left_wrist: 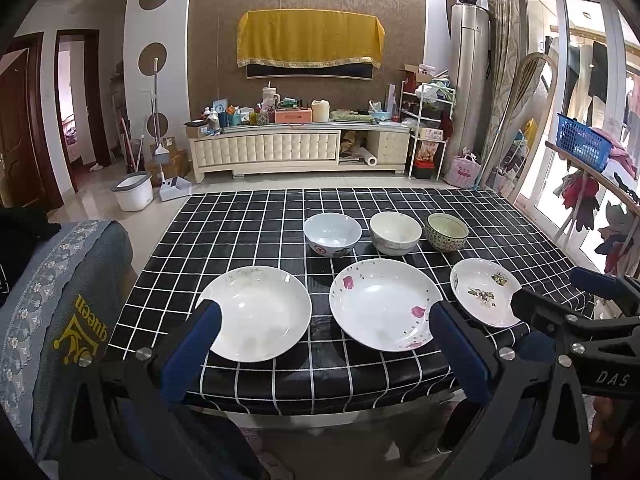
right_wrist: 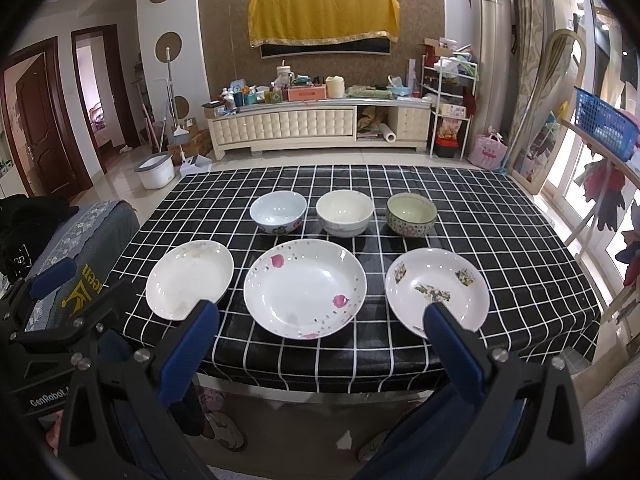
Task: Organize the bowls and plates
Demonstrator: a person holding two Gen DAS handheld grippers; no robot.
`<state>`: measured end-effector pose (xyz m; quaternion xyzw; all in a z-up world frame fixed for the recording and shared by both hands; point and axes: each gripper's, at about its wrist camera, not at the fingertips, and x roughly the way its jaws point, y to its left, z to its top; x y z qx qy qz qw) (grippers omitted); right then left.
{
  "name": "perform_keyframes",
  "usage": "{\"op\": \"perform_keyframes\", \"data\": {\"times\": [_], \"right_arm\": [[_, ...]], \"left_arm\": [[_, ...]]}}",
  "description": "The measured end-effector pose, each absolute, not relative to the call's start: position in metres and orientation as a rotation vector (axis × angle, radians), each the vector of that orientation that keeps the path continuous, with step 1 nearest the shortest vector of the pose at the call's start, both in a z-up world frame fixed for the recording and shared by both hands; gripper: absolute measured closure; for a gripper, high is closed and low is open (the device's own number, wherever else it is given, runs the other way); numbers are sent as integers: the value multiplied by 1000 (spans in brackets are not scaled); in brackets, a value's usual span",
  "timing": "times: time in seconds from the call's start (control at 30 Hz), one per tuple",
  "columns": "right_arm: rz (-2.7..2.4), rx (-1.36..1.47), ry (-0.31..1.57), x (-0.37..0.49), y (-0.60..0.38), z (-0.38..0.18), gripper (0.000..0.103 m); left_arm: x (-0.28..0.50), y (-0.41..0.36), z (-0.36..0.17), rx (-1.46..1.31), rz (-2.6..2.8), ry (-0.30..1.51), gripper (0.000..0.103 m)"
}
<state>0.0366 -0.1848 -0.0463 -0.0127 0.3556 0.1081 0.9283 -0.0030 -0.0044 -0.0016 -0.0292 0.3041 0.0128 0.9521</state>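
While both tongs hung back off the near edge, nothing on the bench was touched.
Bench: the bench (right_wrist: pixel 480 216) wore a black cloth with a white grid, and every dish sat on it.
Pink-petal plate: the biggest piece, the pink-petal plate (right_wrist: pixel 305 288), lay centre of the near row.
Plain white plate: the plain white plate (right_wrist: pixel 188 276) sat to its left, apart from it.
Leaf-print plate: the leaf-print plate (right_wrist: pixel 438 288) sat to its right.
Bowls: behind, in a row, stood the pale blue bowl (right_wrist: pixel 278 212), the cream bowl (right_wrist: pixel 344 213) and the patterned green bowl (right_wrist: pixel 411 215), all upright and separate.
Left tongs: the left tongs (left_wrist: pixel 320 312) were spread wide, gripping nothing.
Right tongs: the right tongs (right_wrist: pixel 318 312) were spread wide too, gripping nothing.
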Motion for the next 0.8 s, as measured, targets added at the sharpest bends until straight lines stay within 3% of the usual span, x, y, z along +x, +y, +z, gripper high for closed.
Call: {"op": "perform_keyframes", "data": {"times": [0.8], "right_arm": [[240,-31,726,47,-178,-42,0]], "left_arm": [[-6,-2,4,-35,21,606,0]]}}
